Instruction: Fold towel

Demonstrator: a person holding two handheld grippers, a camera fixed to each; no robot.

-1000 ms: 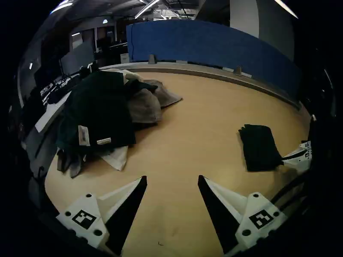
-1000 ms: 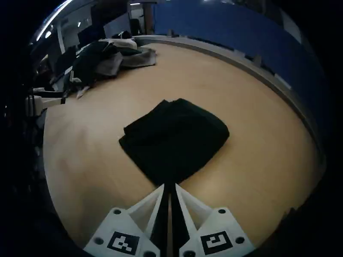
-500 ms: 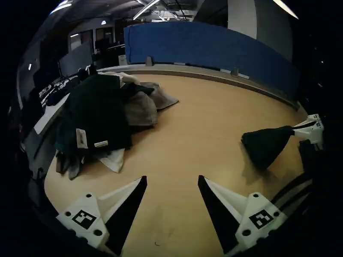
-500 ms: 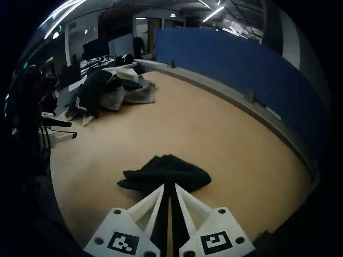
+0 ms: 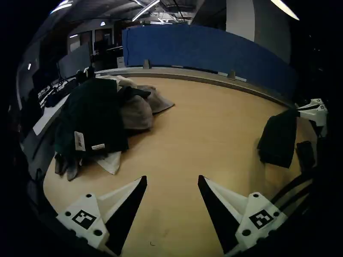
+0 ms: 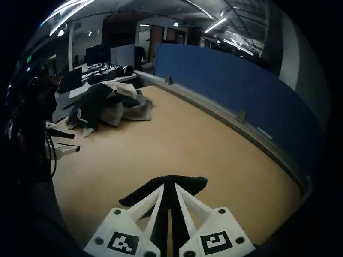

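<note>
Clothes pile (image 5: 98,115) far left on the table (image 5: 201,124), towel (image 5: 278,137) hanging above the table's right side, partition (image 5: 206,47) behind the table's far edge.

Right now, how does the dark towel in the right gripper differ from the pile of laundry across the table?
The dark towel hangs from the shut right gripper; the laundry pile lies heaped on the wooden table, ungripped. The towel is one dark piece; the pile, far bulkier, mixes dark green, grey and white. Both are cloth.
</note>
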